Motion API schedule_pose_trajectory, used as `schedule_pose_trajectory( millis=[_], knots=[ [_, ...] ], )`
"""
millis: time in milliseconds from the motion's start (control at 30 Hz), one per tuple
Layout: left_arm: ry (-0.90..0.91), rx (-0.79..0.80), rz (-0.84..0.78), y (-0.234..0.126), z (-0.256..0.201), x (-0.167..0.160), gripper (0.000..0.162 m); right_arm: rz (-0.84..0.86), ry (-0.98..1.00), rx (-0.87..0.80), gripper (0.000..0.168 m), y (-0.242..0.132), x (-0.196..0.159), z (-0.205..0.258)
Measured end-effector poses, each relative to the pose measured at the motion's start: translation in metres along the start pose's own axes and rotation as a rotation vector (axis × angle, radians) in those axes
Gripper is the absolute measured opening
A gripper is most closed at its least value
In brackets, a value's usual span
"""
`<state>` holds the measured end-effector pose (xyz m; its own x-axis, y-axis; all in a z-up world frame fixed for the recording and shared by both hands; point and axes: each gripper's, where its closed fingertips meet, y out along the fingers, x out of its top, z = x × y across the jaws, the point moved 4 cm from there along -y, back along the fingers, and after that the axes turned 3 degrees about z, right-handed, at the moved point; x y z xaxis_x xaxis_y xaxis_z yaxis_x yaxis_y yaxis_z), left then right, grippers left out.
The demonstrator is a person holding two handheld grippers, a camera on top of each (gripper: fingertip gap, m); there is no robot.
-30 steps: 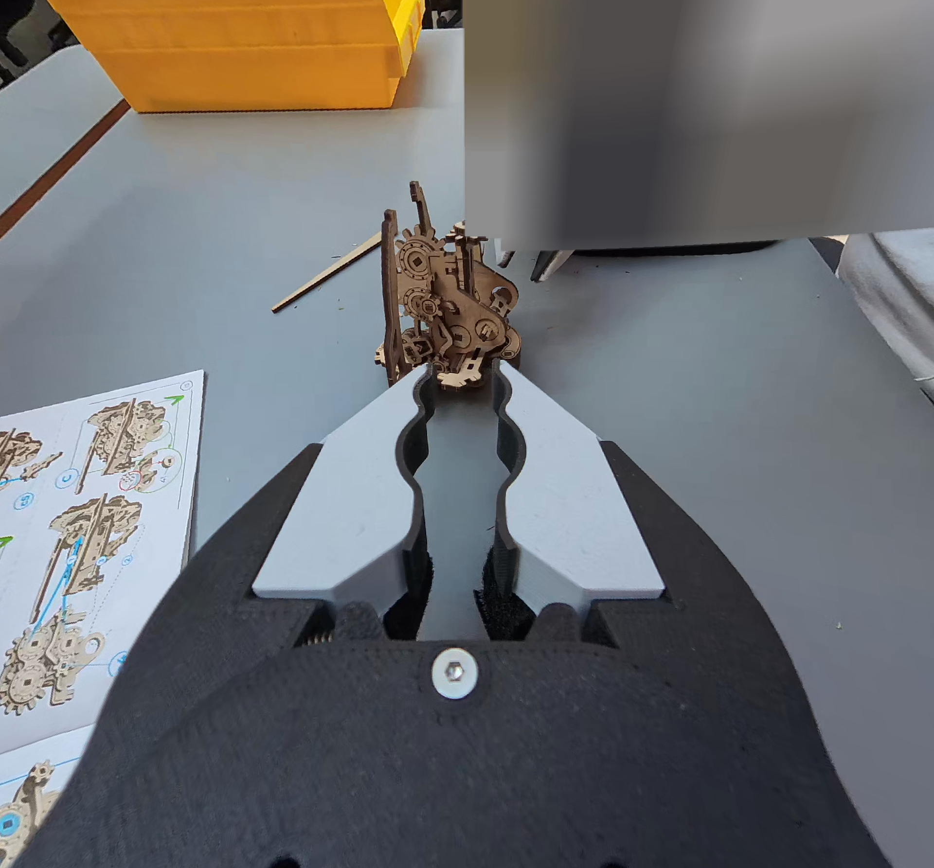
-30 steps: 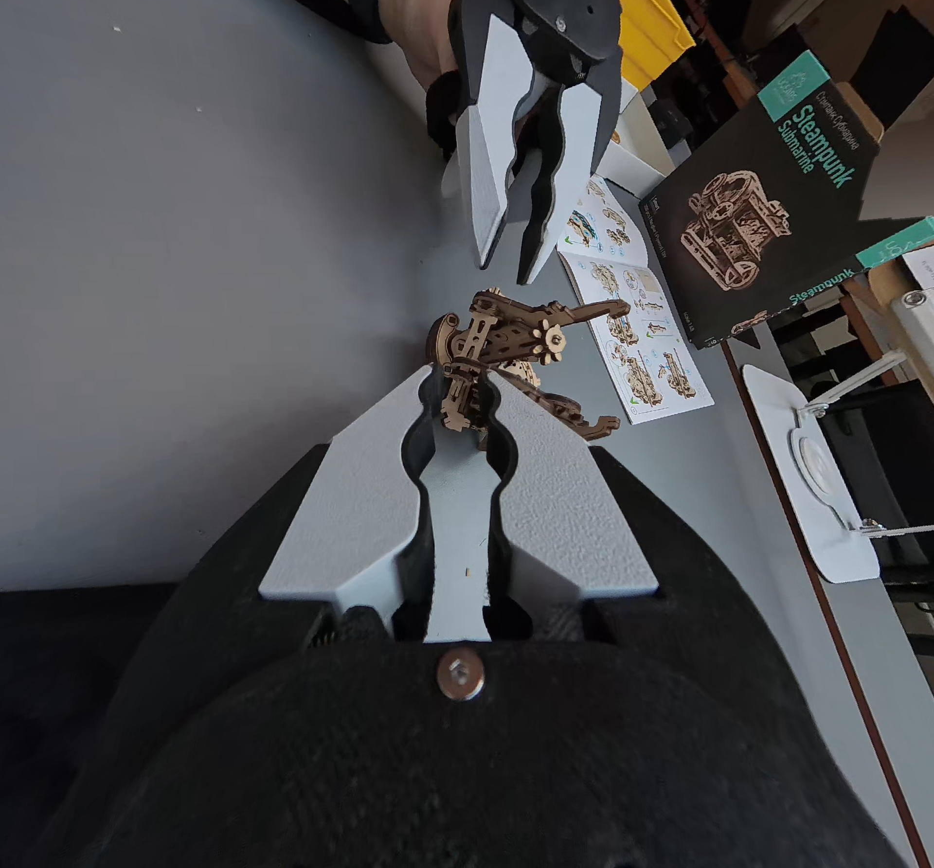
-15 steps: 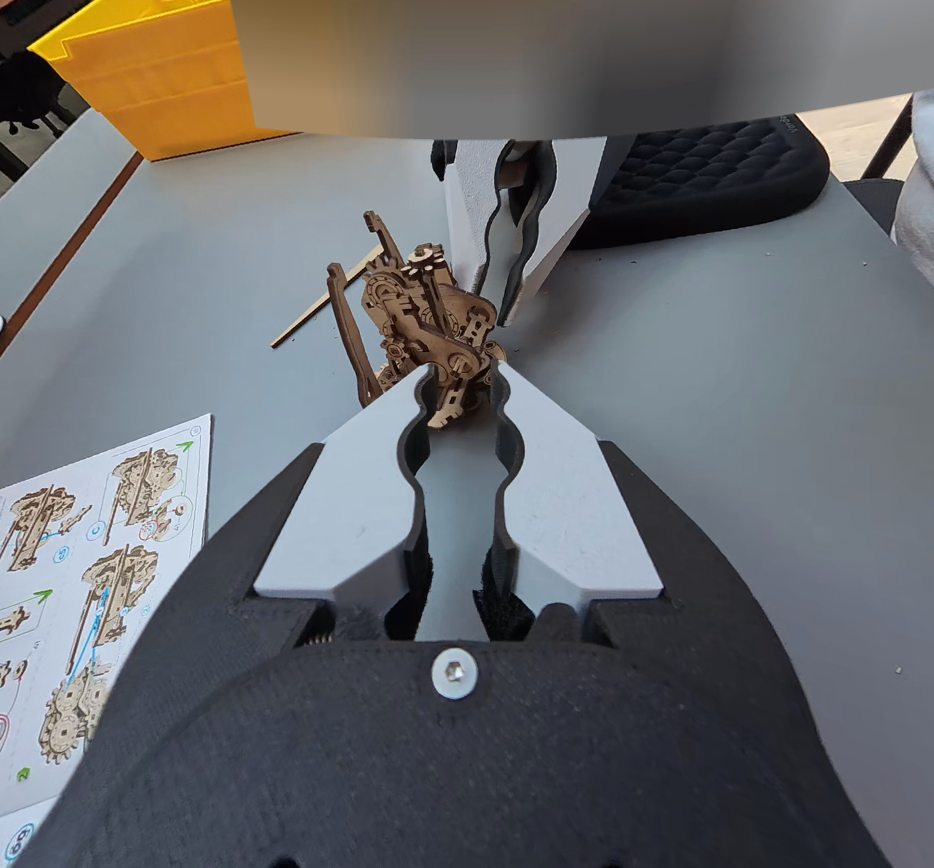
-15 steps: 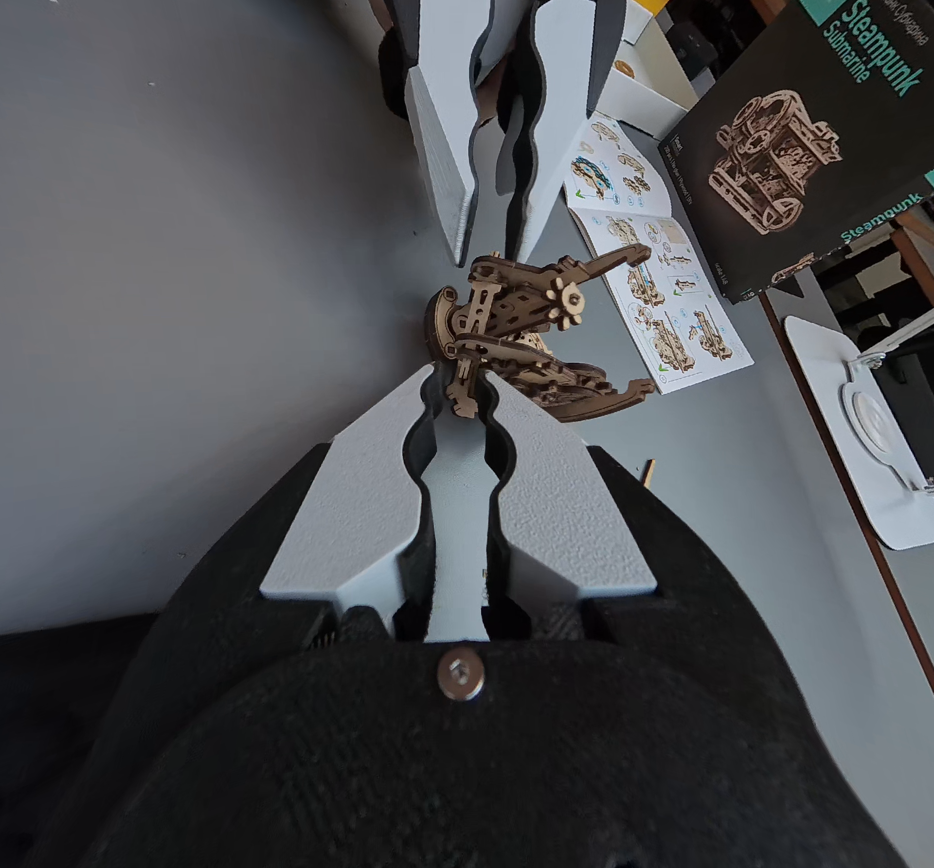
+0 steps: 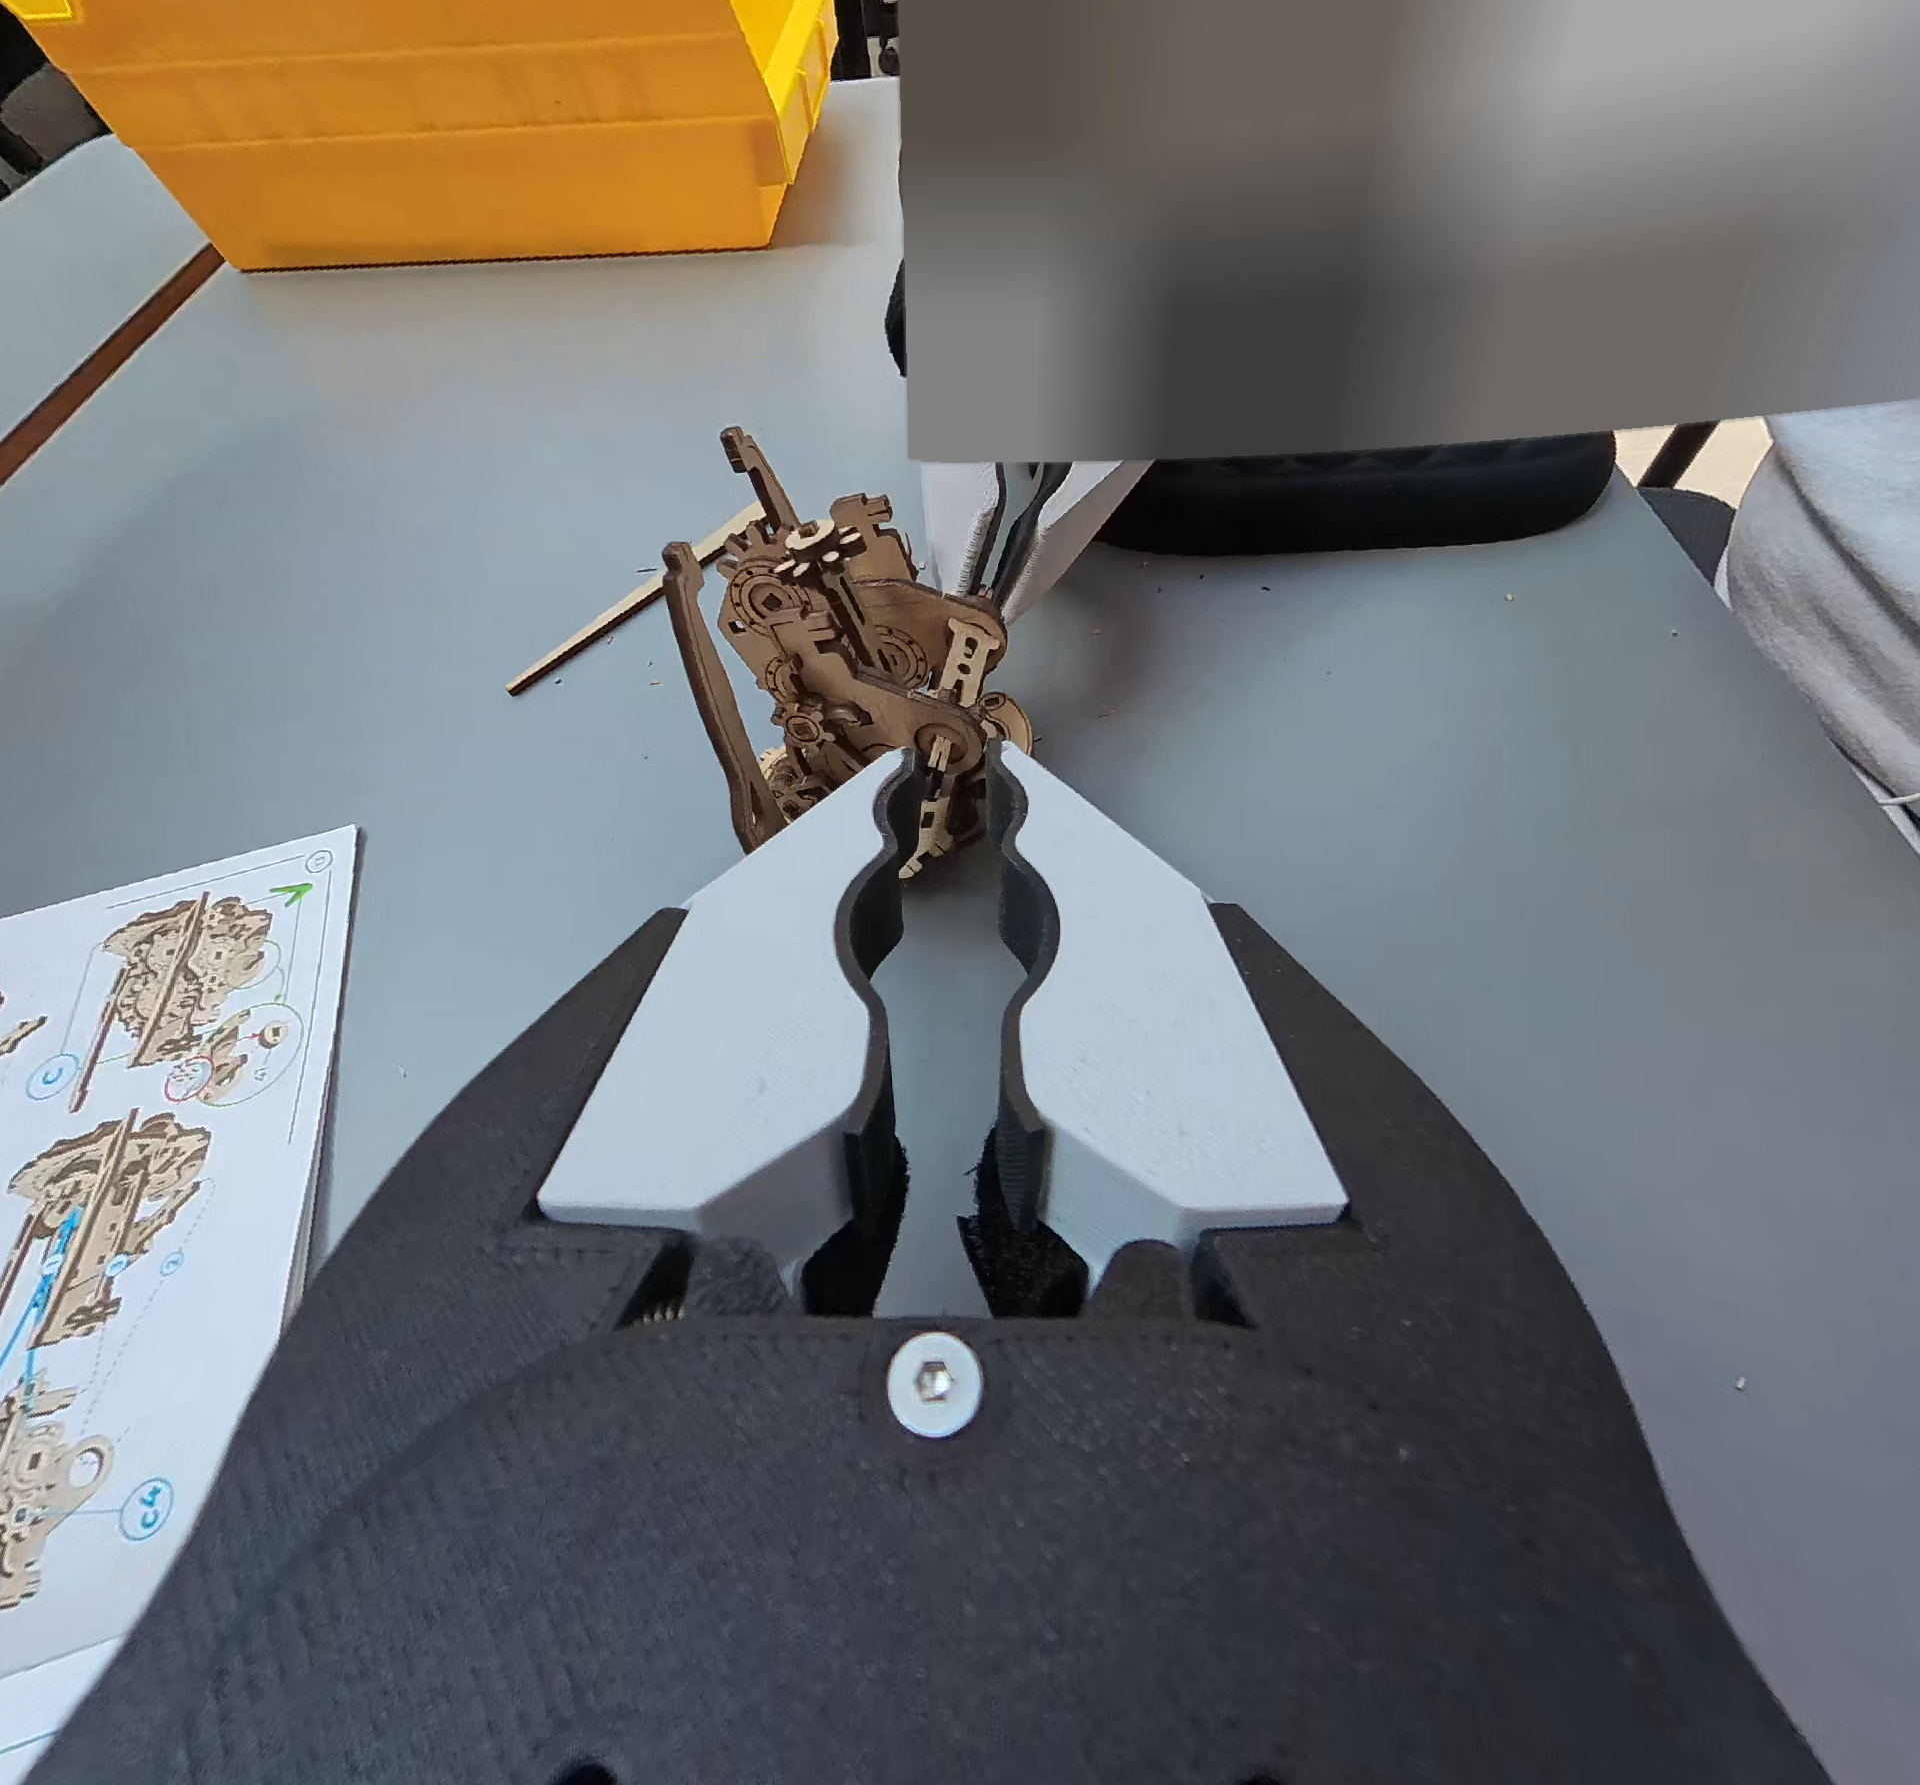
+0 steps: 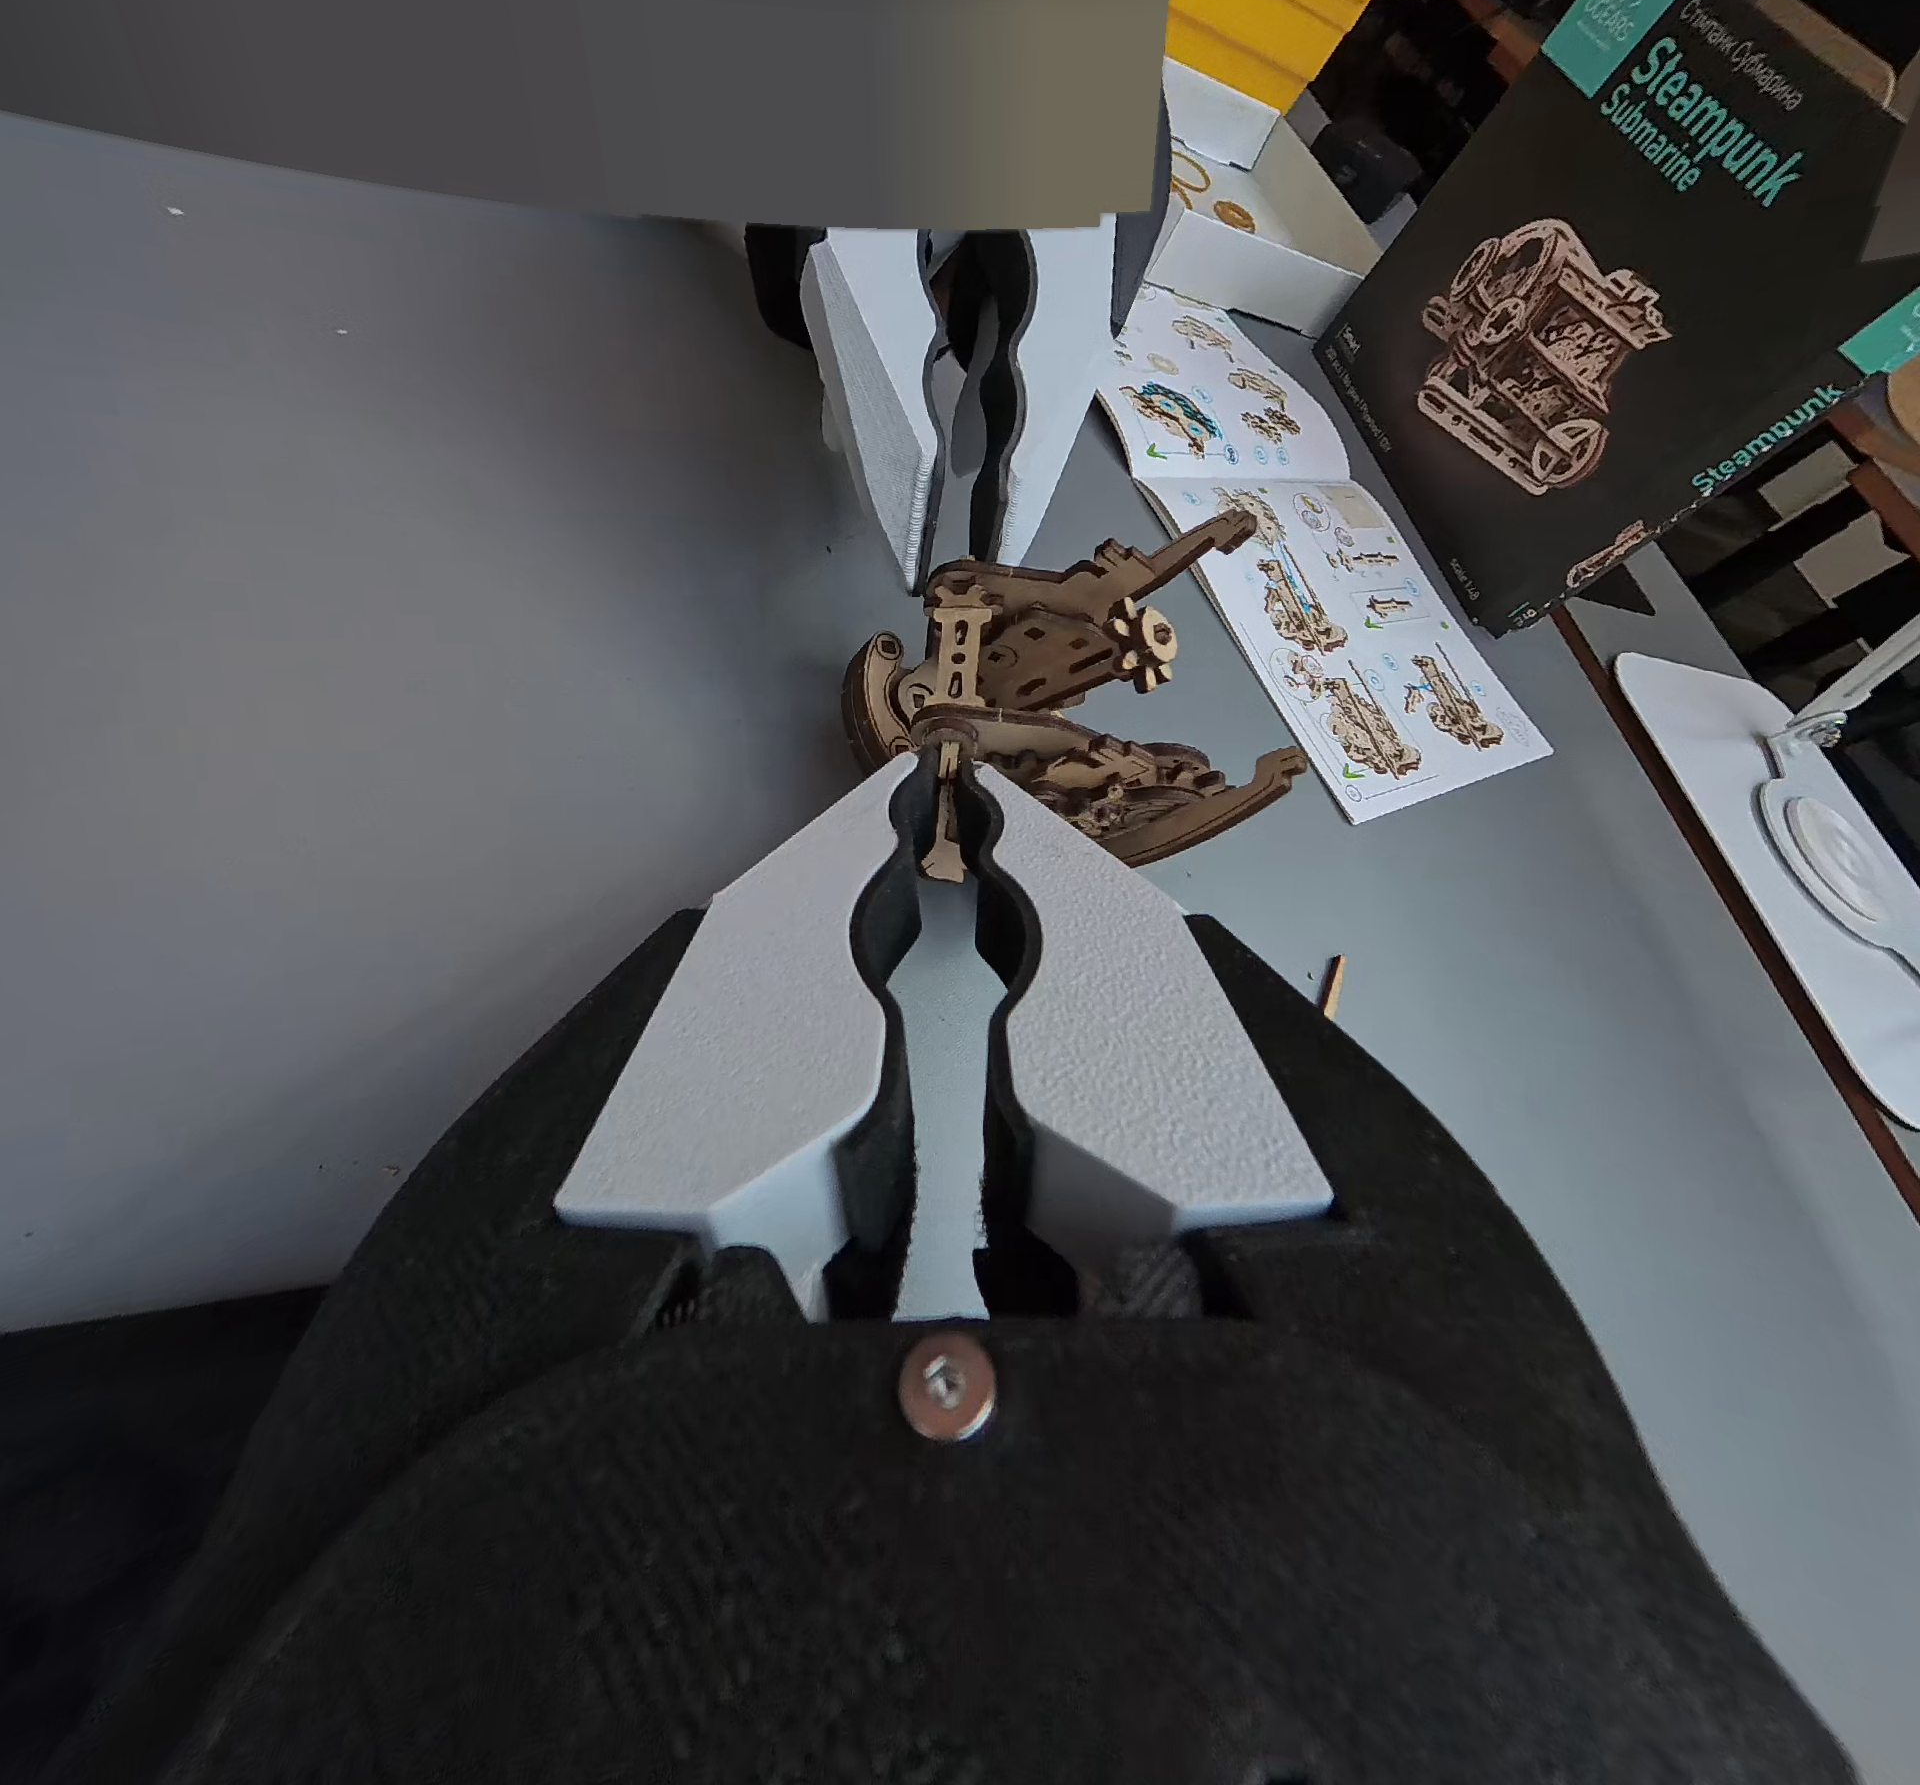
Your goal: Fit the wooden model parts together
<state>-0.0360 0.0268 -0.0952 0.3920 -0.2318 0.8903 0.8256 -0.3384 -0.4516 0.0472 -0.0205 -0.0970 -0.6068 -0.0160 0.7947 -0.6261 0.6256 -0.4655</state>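
A brown wooden gear model [image 5: 831,655] is held just above the grey table [image 5: 1403,852] between both grippers. My left gripper [image 5: 945,764] has its jaws narrowed on the near end, with a light wooden strip and a dark plate between them. My right gripper [image 6: 943,774] is shut on the other end of the light strip of the model [image 6: 1039,675]. Each gripper shows opposite in the other's view: the right gripper [image 5: 987,582] at the model's far edge, the left gripper [image 6: 964,561] straddling its far end.
A yellow bin [image 5: 447,125] stands at the back left. An instruction booklet [image 5: 156,1112] lies at the left, and a thin wooden stick [image 5: 623,613] lies behind the model. The dark model box [image 6: 1610,333], an open white box [image 6: 1247,208] and a white stand [image 6: 1766,852] sit beside the booklet. Left and right tips are no more than a few centimetres apart. Between my right fingertips and the thin wooden stick [image 5: 623,613] there is roughly 12 centimetres.
The left gripper came from the air onto the far end of the model held by the right gripper, and its jaws narrowed on it. The model tilted and turned.
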Motion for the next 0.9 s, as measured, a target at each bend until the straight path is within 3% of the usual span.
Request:
schedule_pose_trajectory(
  millis=[300, 367, 533, 900],
  knots=[
    [0.002, 0.056, 0.036, 0.006, 0.001, -0.001, 0.021, 0.030, 0.007, 0.028, 0.001, 0.001, -0.004, 0.000],
    [-0.015, 0.084, 0.031, 0.005, 0.004, 0.001, 0.039, 0.037, 0.016, 0.031, 0.001, 0.001, -0.006, -0.001],
    [-0.016, 0.130, 0.050, 0.007, 0.006, 0.003, 0.028, 0.041, 0.006, 0.043, 0.001, 0.003, -0.007, 0.001],
    [0.037, 0.162, 0.091, 0.012, 0.006, -0.003, 0.023, -0.034, 0.035, 0.003, 0.009, -0.004, 0.002, -0.003]
  ],
)
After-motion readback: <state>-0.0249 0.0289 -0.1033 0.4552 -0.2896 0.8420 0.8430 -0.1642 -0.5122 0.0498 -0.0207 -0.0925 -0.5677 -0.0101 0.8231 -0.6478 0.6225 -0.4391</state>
